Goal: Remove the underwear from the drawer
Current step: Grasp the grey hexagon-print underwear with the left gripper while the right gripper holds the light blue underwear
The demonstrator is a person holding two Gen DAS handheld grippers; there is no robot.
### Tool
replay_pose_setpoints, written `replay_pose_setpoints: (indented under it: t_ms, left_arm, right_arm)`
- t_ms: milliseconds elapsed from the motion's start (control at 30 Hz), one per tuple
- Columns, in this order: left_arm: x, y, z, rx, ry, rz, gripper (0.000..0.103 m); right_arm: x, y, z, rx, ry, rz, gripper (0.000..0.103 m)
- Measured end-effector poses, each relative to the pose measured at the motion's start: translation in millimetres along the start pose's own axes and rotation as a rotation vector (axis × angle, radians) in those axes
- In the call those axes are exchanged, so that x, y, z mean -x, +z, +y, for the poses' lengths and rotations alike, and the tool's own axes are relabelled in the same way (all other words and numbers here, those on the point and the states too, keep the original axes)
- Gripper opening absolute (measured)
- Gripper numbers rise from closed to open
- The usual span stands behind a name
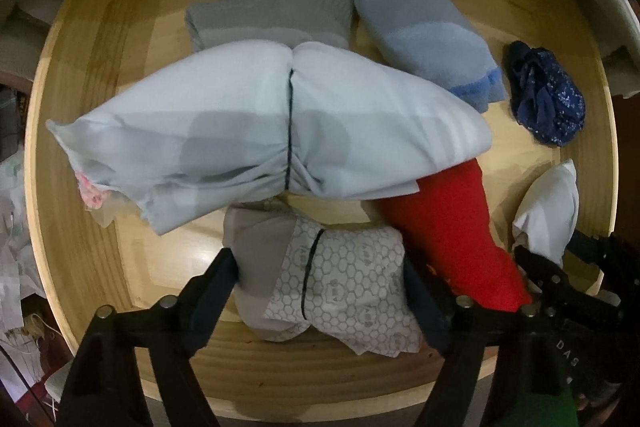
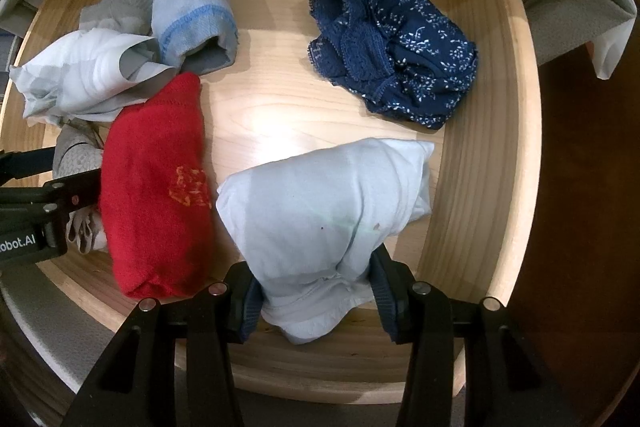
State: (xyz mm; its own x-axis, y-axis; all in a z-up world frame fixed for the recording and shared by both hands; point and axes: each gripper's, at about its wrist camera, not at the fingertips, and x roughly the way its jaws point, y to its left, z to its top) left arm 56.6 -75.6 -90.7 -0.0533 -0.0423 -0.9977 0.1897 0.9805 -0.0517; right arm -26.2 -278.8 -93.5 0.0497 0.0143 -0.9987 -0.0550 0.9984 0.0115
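Observation:
The wooden drawer (image 1: 132,259) holds several folded pieces of underwear. My left gripper (image 1: 320,275) points down with its fingers spread wide on either side of a grey and white honeycomb-print bundle (image 1: 344,283); the pads sit at its sides without visibly squeezing it. My right gripper (image 2: 316,295) is shut on a pale blue-white bundle (image 2: 328,195), whose near end is pinched narrow between the fingers. This bundle shows at the right edge of the left wrist view (image 1: 548,211). The left gripper (image 2: 40,203) appears at the left edge of the right wrist view.
Also in the drawer are a large pale blue roll (image 1: 260,131), a grey piece (image 1: 276,7), a blue terry piece (image 1: 428,43), a navy floral piece (image 2: 396,55) and a red piece (image 2: 156,187). The drawer's wooden walls (image 2: 480,147) ring everything. Clutter (image 1: 16,227) lies outside on the left.

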Motion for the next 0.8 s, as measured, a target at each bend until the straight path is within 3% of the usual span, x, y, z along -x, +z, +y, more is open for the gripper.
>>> replay_pose_setpoints:
  t_ms: [333, 800]
  left_arm:
    - [11, -11, -6, -0.025, 0.018, -0.054, 0.064]
    - [37, -27, -1, -0.034, 0.030, -0.134, 0.063]
  right_arm:
    - [0, 4, 0, -0.007, 0.007, -0.005, 0.044]
    - [0, 6, 0, -0.008, 0.006, -0.003, 0.044]
